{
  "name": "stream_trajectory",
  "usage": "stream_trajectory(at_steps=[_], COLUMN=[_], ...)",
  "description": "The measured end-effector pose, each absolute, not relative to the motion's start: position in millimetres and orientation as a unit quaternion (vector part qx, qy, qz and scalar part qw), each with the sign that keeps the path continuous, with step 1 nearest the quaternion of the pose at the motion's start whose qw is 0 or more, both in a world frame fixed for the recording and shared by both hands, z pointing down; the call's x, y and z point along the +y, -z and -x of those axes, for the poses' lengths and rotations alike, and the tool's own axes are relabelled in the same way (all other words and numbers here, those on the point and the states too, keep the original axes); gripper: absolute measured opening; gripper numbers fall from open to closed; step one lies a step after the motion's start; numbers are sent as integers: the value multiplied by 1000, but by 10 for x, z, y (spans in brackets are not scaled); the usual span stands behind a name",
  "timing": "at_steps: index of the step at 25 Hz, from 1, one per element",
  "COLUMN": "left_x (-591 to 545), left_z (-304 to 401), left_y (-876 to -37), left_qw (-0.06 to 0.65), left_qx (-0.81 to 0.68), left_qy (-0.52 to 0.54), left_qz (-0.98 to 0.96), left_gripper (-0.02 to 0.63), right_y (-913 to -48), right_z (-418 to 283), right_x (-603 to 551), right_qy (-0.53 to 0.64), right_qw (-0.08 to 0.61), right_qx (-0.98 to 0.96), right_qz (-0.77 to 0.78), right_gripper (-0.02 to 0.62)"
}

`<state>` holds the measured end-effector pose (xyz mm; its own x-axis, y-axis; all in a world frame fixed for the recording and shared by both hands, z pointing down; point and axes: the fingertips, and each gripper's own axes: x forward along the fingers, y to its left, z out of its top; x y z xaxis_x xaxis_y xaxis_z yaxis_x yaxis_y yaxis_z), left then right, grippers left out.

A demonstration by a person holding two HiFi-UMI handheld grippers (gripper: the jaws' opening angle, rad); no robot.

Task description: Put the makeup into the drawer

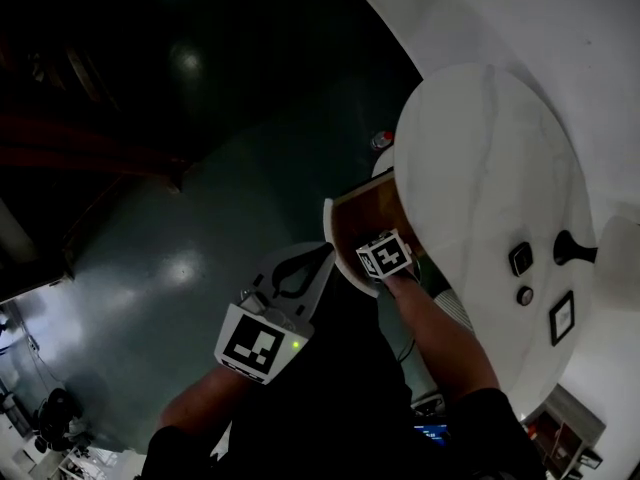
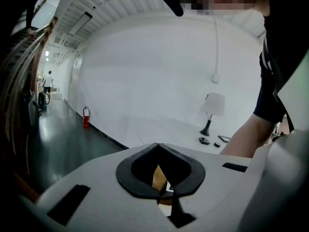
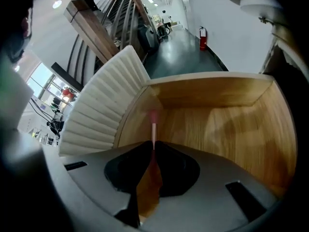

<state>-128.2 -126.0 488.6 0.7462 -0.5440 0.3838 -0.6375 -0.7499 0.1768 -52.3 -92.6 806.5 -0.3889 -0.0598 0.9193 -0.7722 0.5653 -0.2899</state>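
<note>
The right gripper fills the foreground of its own view. Its 2 dark jaws are clenched, tips almost meeting, on the lower end of a thin makeup stick. The stick juts straight out past the tips, its blurred pink end foremost, and hangs over the open wooden drawer without touching the boards. Inside the drawer, only bare wood shows.

By its looks, the stick is light and stiff, a slim smooth barrel that can swivel or slide between the pads. The pink end is likely soft and easily smeared or snapped. The barrel is therefore the place to grip, well back from the colour, as the jaws do here. A short drop onto the wood seems safer than pressing the tip down.

The left gripper is closed too, its pad tips meeting with nothing between them. A sliver of wood shows through the gap behind the tips.

Further out, a white ribbed panel runs along the drawer's left side. In the head view the drawer stands pulled out from under a white round table.
</note>
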Motion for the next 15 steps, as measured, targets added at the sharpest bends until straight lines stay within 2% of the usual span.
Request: stream_trajectory(at_steps=[15], left_x=[-1189], left_z=[1331], left_y=[-5110], left_qw=[176], left_qx=[-330], left_qy=[-169], left_qz=[-912], left_gripper=[11], right_y=[-8471], right_z=[542], right_x=[-899], right_qy=[-422], right_qw=[496], right_qx=[-712], right_qz=[-264], right_gripper=[48])
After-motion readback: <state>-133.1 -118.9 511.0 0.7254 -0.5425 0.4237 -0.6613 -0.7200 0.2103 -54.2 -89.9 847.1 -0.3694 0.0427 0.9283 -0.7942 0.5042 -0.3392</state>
